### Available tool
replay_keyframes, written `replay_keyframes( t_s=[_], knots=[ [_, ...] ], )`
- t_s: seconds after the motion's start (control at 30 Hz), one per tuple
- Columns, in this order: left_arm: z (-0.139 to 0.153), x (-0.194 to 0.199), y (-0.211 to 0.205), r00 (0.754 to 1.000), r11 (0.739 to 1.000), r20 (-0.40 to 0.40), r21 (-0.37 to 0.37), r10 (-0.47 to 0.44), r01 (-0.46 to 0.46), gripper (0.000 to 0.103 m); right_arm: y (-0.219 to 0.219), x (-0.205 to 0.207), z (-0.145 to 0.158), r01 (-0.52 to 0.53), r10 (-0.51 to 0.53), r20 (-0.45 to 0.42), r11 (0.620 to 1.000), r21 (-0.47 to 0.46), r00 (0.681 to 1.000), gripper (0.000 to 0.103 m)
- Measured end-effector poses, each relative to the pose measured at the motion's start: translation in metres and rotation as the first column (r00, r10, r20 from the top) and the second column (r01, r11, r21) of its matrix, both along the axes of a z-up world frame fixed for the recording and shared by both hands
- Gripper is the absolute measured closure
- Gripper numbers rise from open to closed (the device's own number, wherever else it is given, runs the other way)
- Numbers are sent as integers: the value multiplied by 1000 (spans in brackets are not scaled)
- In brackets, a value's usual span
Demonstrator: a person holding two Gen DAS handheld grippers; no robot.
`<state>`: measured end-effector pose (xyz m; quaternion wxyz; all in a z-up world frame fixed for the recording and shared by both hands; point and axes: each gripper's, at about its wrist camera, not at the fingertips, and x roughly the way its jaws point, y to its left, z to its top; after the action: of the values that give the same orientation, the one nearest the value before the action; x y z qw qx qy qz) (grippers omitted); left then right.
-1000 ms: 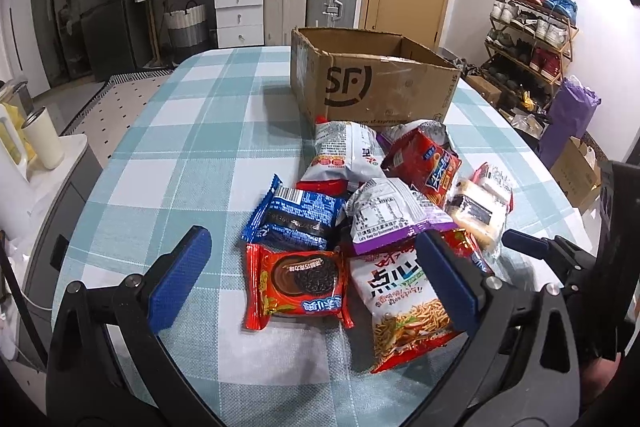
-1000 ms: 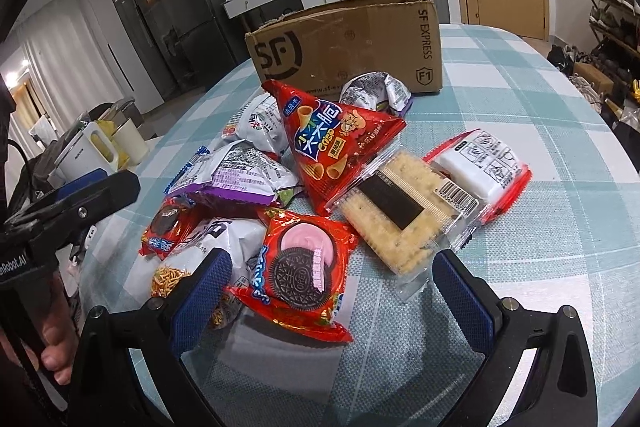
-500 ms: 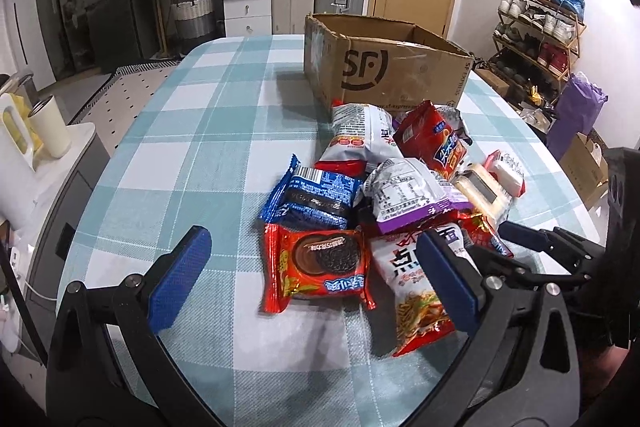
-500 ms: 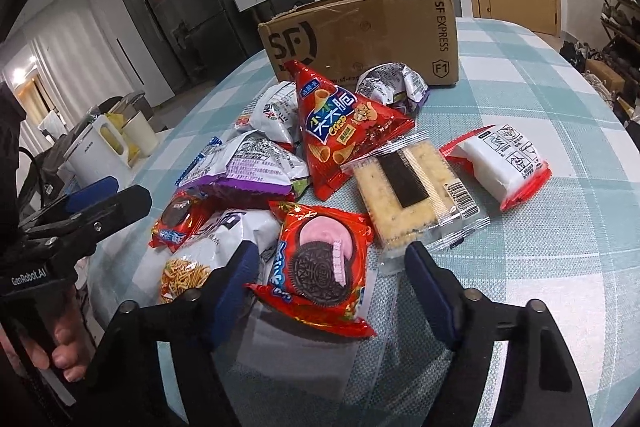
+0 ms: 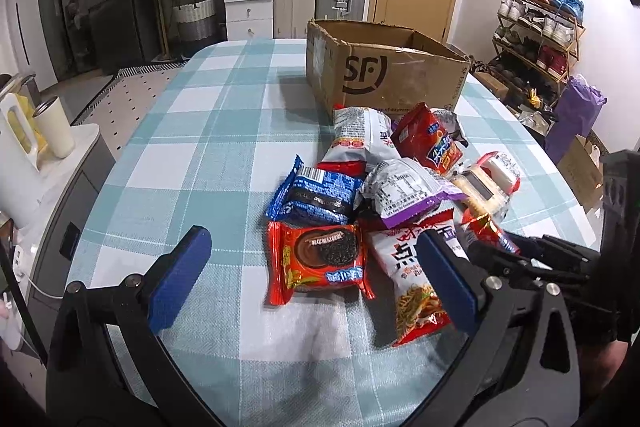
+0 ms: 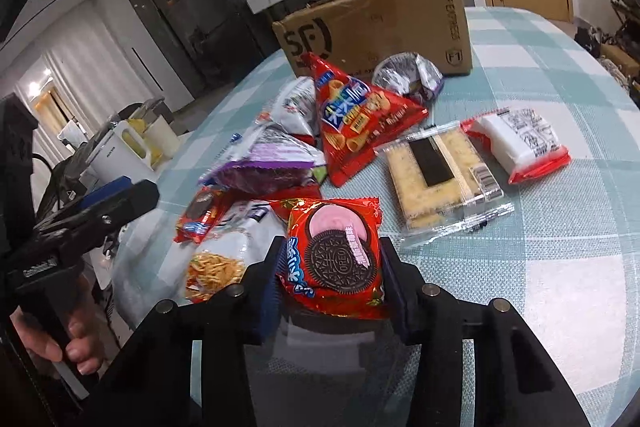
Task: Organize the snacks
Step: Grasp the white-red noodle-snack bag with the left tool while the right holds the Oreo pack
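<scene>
A pile of snack packs lies on the checked tablecloth in front of an open SF cardboard box [image 5: 400, 75], which also shows in the right wrist view [image 6: 380, 27]. My right gripper [image 6: 330, 269] is shut on a red Oreo pack with a pink picture [image 6: 336, 259], at the near edge of the pile. My left gripper [image 5: 316, 279] is open, its blue pads either side of a red chocolate Oreo pack [image 5: 320, 263] without touching it. A noodle snack bag [image 5: 412, 275] lies by the left gripper's right finger. The right gripper appears in the left wrist view [image 5: 520, 255].
Other packs: a blue Oreo pack [image 5: 316, 195], a purple bag [image 6: 272, 163], a red triangular crisp bag [image 6: 356, 123], crackers [image 6: 436, 171], a white-and-red pack [image 6: 520, 143]. A white kettle [image 5: 20, 147] and cup stand on a side unit left of the table.
My right gripper has closed from wide open onto the pink Oreo pack. The left gripper has stayed open and the pile has shifted right in its view.
</scene>
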<state>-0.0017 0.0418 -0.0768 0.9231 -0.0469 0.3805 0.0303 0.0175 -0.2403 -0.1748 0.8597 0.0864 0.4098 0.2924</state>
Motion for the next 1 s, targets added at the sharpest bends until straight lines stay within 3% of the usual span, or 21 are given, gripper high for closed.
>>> replay_keyframes(
  t_s=[0.4, 0.87, 1.0],
  knots=[
    [-9, -3, -12, 996, 994, -67, -94, -59, 53, 1, -12, -6, 18, 17, -18, 44, 1000, 23, 999, 58],
    [-26, 7, -39, 976, 970, -172, -224, -137, 97, 1, -27, -9, 13, 40, -42, 52, 999, 30, 998, 58],
    [-34, 13, -47, 968, 968, -210, -232, -141, 91, 2, -31, -10, 13, 45, -47, 52, 998, 41, 998, 58]
  ],
)
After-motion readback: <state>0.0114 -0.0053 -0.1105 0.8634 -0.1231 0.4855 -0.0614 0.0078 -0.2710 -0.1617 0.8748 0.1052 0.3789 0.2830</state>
